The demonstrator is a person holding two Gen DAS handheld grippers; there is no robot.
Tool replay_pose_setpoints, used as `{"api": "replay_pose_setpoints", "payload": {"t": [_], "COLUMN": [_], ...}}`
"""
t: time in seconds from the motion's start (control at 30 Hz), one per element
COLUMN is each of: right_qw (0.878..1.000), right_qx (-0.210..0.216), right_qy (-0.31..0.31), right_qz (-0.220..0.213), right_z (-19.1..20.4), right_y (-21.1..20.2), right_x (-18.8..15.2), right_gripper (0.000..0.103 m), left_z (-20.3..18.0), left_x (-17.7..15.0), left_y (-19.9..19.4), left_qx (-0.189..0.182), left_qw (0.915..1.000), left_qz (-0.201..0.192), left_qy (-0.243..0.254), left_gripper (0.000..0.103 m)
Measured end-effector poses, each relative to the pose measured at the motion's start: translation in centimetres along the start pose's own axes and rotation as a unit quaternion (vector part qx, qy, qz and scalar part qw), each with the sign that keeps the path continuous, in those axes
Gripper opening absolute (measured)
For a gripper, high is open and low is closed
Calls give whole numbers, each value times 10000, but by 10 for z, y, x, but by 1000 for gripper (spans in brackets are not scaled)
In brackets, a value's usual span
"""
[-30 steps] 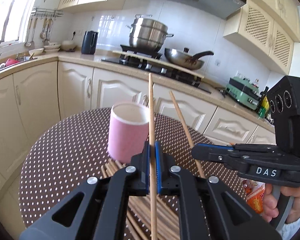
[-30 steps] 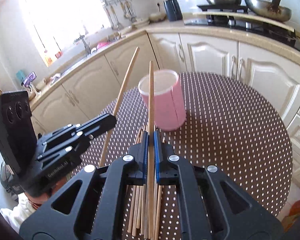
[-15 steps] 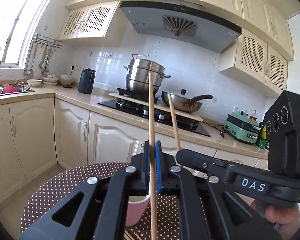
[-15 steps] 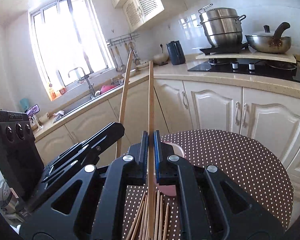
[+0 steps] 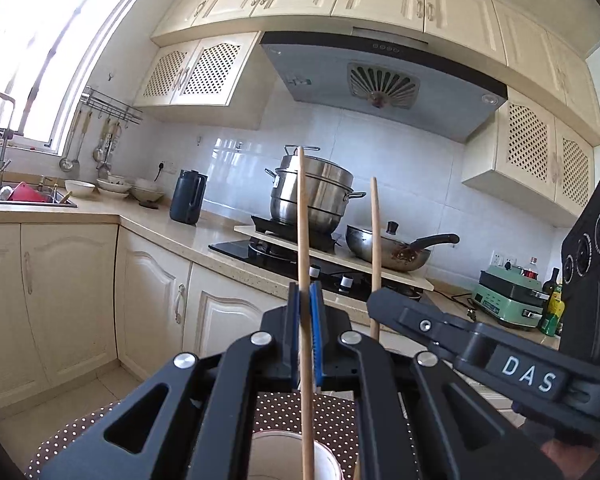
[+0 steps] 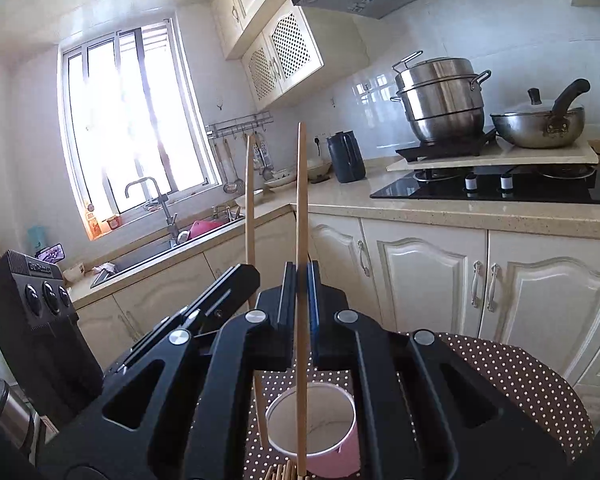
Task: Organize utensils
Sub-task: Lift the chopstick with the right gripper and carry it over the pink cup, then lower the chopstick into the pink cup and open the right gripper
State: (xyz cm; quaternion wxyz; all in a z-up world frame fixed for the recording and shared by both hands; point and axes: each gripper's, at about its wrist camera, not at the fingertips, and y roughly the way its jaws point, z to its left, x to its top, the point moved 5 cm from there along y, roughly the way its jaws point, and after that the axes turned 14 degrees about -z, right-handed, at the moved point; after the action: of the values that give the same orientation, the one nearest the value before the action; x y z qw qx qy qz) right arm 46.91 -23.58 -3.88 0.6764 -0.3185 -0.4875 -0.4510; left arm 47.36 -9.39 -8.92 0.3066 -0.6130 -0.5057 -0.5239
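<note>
My left gripper [image 5: 304,320] is shut on a wooden chopstick [image 5: 301,220] that stands upright, its lower end over the pink cup [image 5: 276,456] at the bottom edge. To its right, my right gripper [image 5: 380,304] holds a second chopstick [image 5: 374,232] upright. In the right wrist view the right gripper [image 6: 300,280] is shut on its chopstick [image 6: 301,200], whose lower end hangs in front of the cup's [image 6: 328,420] mouth. The left gripper [image 6: 244,276] and its chopstick [image 6: 250,200] are close on the left. Several loose chopsticks [image 6: 284,474] lie by the cup.
The cup stands on a round table with a brown dotted cloth [image 6: 520,380]. Behind are cream cabinets [image 6: 420,280], a hob with a steel steamer pot [image 5: 316,196] and a wok [image 5: 388,252], a dark kettle [image 5: 188,200], and a sink [image 6: 160,248] under the window.
Both grippers have risen and tipped up toward level, each keeping its chopstick. The cup has dropped from mid-view to the bottom edge, and the chopsticks now stand over it.
</note>
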Motion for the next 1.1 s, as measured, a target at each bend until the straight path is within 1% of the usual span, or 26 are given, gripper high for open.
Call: {"api": "replay_pose_setpoints", "payload": {"t": [0.3,0.5,0.63,0.9,1.1], "right_qw": [9998,9994,9996,9999,9998], "right_qx": [-45,-103,-42,13,-12], "right_qy": [28,58,30,-80,-137], "right_qz": [-214,-327,-287,-73,115], "right_z": [-11,-20,-19,-14,-14], "right_y": [10,11,11,2,-8], "right_x": [-8,-14,-18,-39,-49], "right_gripper": [6,6,6,6,6], "left_z": [13,18,18,15,16], "left_x": [-20,-33,-39,-54,-57], "left_y": [10,11,11,-3,-12], "left_qx": [159,235,216,119,89], "left_qw": [9998,9996,9994,9983,9975], "left_qz": [100,152,245,471,633], "left_qy": [-10,102,138,336,296], "left_gripper": [6,6,6,6,6]}}
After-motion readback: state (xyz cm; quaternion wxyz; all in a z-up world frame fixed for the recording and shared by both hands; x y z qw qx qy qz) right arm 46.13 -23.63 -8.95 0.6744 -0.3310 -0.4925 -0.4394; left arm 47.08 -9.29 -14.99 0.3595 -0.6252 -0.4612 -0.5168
